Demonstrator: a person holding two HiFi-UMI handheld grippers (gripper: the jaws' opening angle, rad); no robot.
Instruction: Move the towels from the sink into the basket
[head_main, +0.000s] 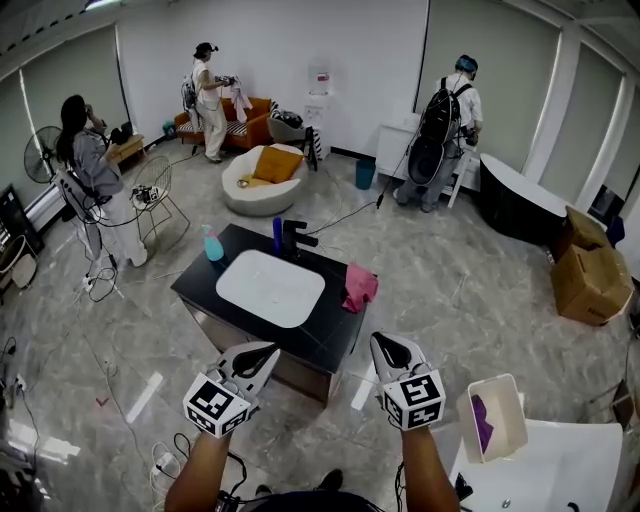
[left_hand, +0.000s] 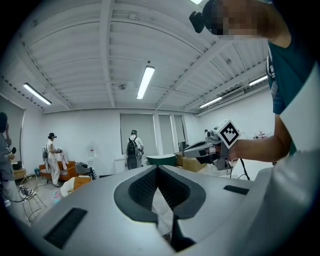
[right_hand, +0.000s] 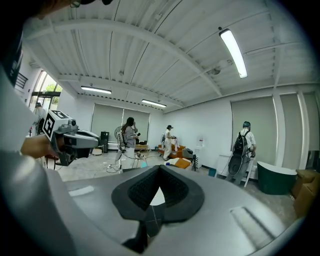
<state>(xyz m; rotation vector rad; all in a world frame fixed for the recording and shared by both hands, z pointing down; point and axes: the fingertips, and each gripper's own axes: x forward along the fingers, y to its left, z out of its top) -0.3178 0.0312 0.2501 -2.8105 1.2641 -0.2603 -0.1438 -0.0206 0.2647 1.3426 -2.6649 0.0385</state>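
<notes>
Black bench (head_main: 333, 330) ahead bears a crumpled pink towel (head_main: 359, 287) beside the white sink (head_main: 270, 288), seen only from the head view. Left gripper (head_main: 266, 352) and right gripper (head_main: 384, 345): fingers pressed together, empty.

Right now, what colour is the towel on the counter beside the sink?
The towel is pink; the head view shows it best.

Head view looks steeply down at the sink (head_main: 270, 288); both gripper views face the far sofa (left_hand: 67, 168).
</notes>
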